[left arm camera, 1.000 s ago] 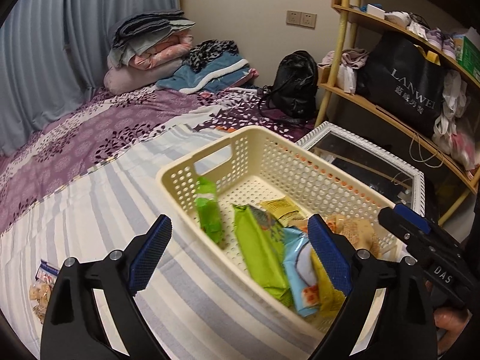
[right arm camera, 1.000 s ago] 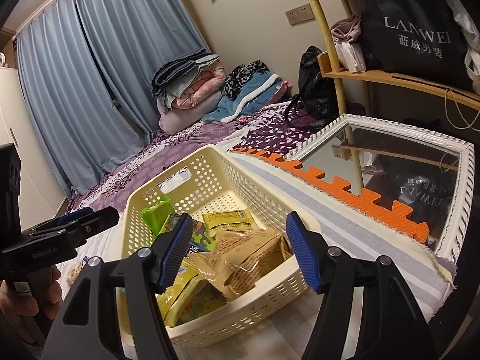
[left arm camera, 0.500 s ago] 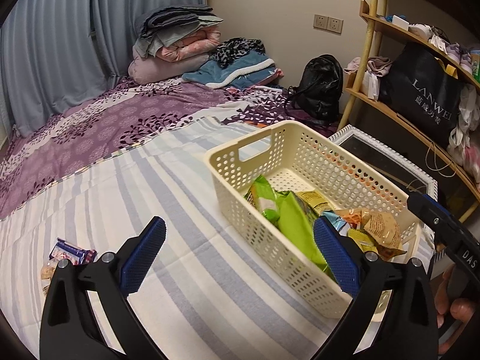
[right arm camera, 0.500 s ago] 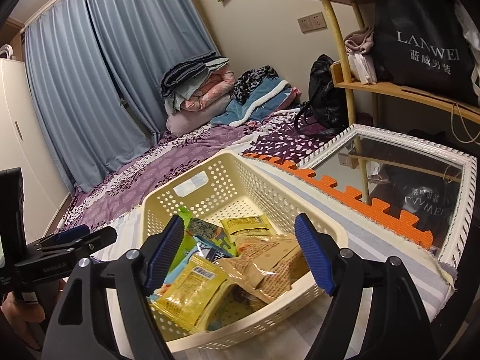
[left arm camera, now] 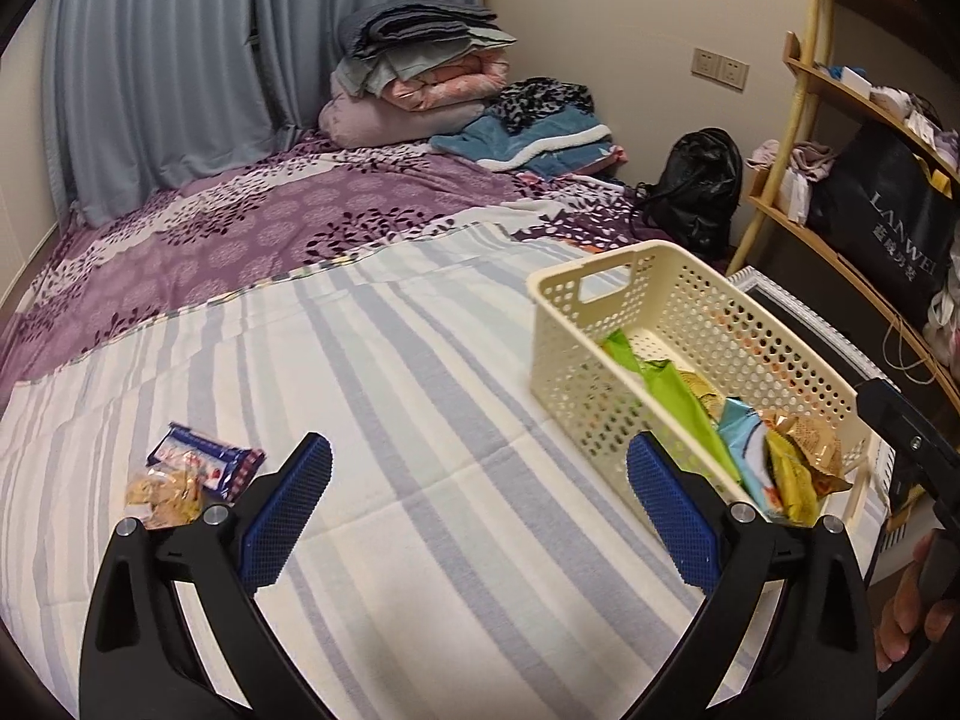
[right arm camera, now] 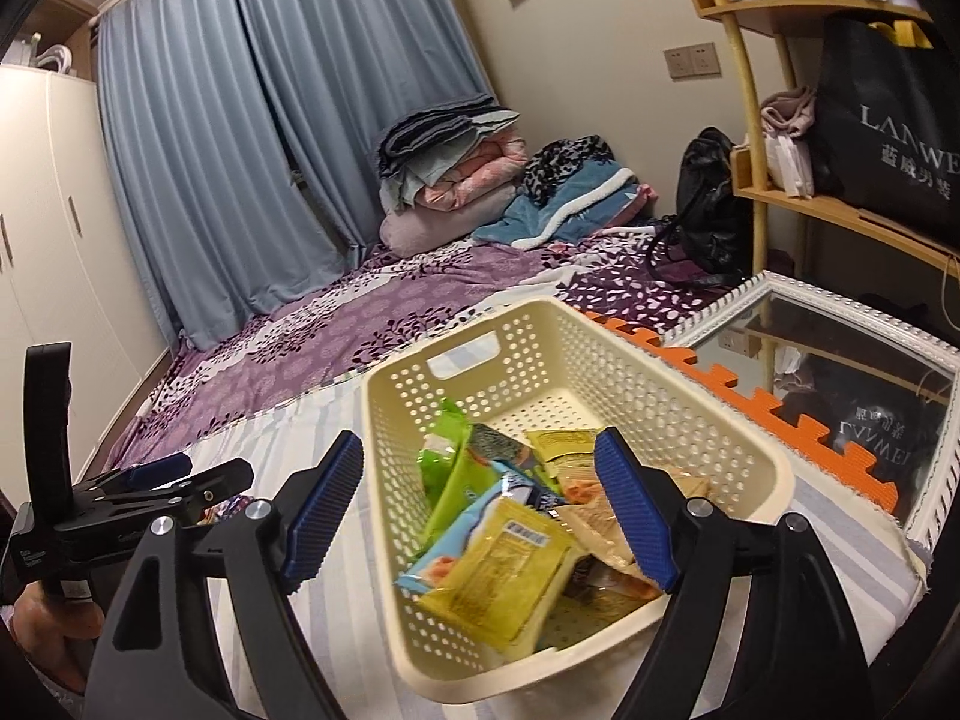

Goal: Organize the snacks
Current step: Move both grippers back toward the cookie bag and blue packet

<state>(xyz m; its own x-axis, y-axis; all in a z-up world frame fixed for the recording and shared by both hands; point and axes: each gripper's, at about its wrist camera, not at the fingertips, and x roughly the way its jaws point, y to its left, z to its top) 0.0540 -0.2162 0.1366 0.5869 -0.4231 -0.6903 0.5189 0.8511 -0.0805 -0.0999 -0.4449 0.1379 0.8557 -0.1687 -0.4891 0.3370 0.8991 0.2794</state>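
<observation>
A cream perforated basket (right arm camera: pixel 690 420) stands on the striped bedsheet and holds several snack packets, among them a yellow one (right arm camera: pixel 498 570) and a green one (left arm camera: pixel 678 402). My right gripper (right arm camera: pixel 480 468) hovers over the basket's near end. Its jaws are opening and nothing is pressed between the pads. My left gripper (left arm camera: pixel 474 480) stands wide open above bare sheet to the left of the basket (left arm camera: pixel 576 384), holding nothing. Two loose packets lie on the sheet at its left: a blue and red one (left arm camera: pixel 204 459) and a brownish one (left arm camera: pixel 162 495).
A white-framed mirror (right arm camera: pixel 810 324) and an orange foam mat edge (right arm camera: pixel 720 372) lie right of the basket. A wooden shelf with a black bag (left arm camera: pixel 888 228) stands behind, and a black backpack (left arm camera: pixel 696 192) lies beside it. Folded bedding (left arm camera: pixel 414 78) is piled by the curtains.
The left gripper swung left, away from the basket, and opened wider; the loose packets on the sheet came into full view. The right gripper drew back from the basket with its jaws widening.
</observation>
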